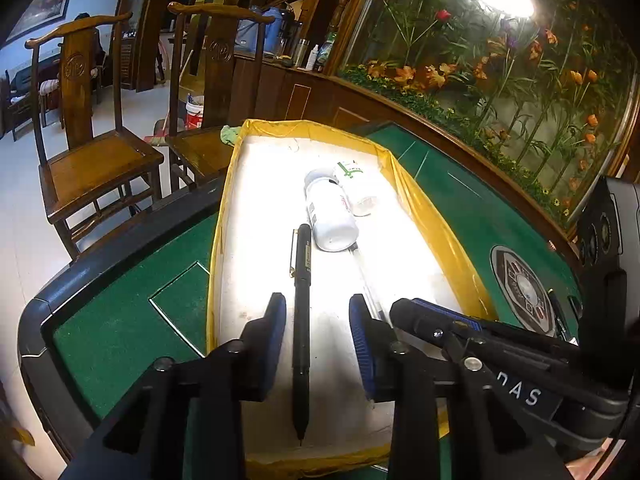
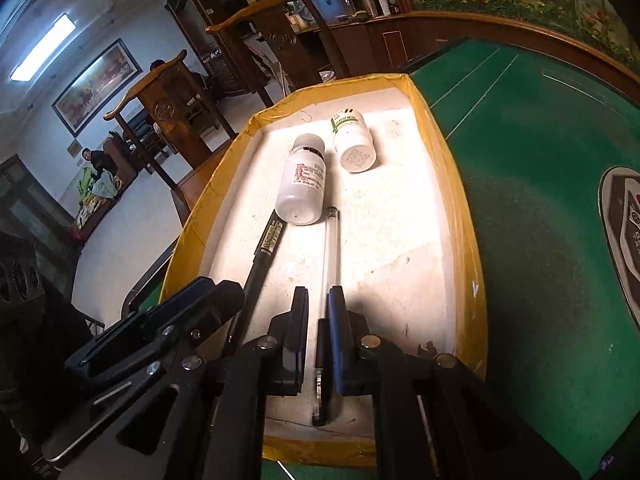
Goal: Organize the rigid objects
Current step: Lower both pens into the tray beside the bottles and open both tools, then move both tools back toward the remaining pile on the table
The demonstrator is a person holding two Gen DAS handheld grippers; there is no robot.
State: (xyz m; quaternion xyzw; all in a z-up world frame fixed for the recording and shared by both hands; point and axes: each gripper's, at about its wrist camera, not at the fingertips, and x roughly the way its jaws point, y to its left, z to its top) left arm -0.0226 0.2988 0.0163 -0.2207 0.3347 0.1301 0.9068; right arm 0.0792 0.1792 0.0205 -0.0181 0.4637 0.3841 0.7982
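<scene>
A white tray [image 1: 228, 200] with a yellow taped rim lies on the green table. A black pen [image 1: 302, 320] lies lengthwise in it, between the fingers of my left gripper [image 1: 317, 304], which is open; the blue pads stand clear of the pen on both sides. Just to its right, my right gripper [image 2: 318, 292] is shut on a clear pen [image 2: 331, 248] that points toward the far end of the tray. Two white bottles lie on their sides further in: a taller one [image 2: 302, 184] at the pens' far ends and a shorter green-labelled one [image 2: 354, 140] behind it.
The green felt table [image 2: 540, 200] extends right of the tray, with a round control panel [image 1: 520, 288] set in it. Two wooden chairs [image 1: 96, 152] stand beyond the table's left edge. A glass flower display [image 1: 500, 80] runs along the far right. A person [image 2: 94, 160] sits in the far room.
</scene>
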